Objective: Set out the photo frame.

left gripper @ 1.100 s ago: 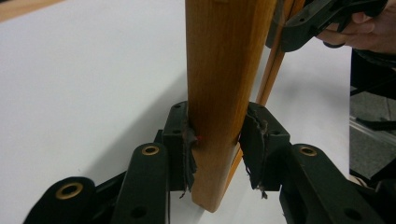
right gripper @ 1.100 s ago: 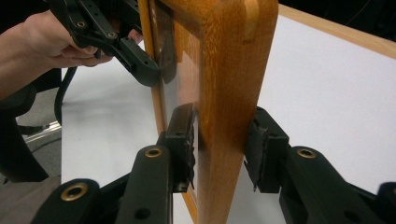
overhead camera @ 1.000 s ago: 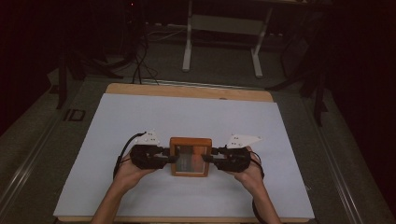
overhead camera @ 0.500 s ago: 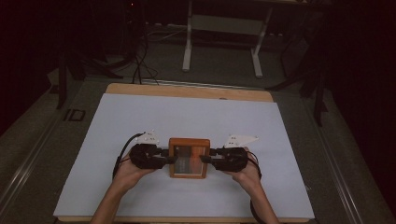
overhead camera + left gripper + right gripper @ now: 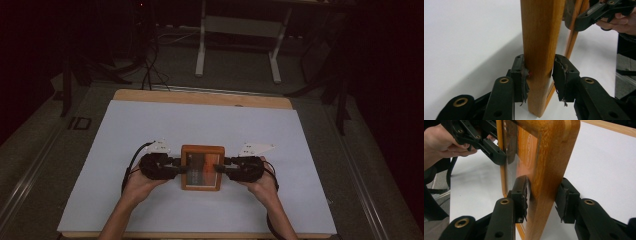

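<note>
A wooden picture frame [image 5: 202, 167] with glass and an orange print is held face up just above the white table sheet [image 5: 150, 130], between my two grippers. My left gripper [image 5: 184, 169] clamps the frame's left rail, one pad on each face of the wood [image 5: 541, 30]. My right gripper [image 5: 221, 170] clamps the right rail [image 5: 554, 150] the same way, one pad on the glass side and one on the back. In the left gripper view, the right gripper [image 5: 599, 12] shows at the far rail. In the right gripper view, the left gripper [image 5: 486, 147] shows at the opposite rail.
The white sheet covers a wooden tabletop whose far edge [image 5: 200, 97] shows bare. A pale metal stand [image 5: 240, 30] and cables [image 5: 150, 60] are on the dark floor beyond the table. The person's forearms [image 5: 125, 210] come in from the front edge.
</note>
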### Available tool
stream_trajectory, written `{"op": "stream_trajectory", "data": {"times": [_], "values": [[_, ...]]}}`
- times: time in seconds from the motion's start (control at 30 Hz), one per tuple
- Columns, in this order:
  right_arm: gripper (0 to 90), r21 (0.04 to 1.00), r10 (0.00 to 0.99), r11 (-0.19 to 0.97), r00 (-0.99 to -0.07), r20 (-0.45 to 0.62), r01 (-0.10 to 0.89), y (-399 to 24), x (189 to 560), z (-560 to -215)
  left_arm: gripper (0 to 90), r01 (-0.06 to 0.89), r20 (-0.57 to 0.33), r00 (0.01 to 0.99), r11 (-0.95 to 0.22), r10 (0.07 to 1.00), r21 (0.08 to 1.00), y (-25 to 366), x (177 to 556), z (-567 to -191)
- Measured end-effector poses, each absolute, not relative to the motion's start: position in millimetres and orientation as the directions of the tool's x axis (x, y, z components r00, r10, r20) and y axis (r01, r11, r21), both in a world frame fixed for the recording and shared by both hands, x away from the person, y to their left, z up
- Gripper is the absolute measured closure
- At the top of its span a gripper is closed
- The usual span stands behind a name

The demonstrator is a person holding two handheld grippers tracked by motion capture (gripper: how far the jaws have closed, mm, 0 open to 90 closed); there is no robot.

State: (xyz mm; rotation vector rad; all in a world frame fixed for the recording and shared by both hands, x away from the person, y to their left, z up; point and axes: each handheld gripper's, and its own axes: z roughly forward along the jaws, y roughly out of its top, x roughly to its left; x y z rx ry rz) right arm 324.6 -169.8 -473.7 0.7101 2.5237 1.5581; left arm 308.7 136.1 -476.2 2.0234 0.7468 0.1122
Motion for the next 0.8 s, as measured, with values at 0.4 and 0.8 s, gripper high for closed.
{"op": "stream_trajectory", "data": {"times": [0.4, 0.8], "values": [[63.6, 0.858, 0.457, 0.346, -0.867, 0.200, 0.380, -172, 333, -479, 66.3, 0.488, -0.201, 0.765, -0.346, 0.612, 0.801, 136, 312, -479], [63.0, 0.852, 0.444, 0.350, -0.870, 0.217, 0.391, -171, 341, -479, 66.3, 0.512, -0.227, 0.747, -0.322, 0.625, 0.797, 137, 313, -481]]}}
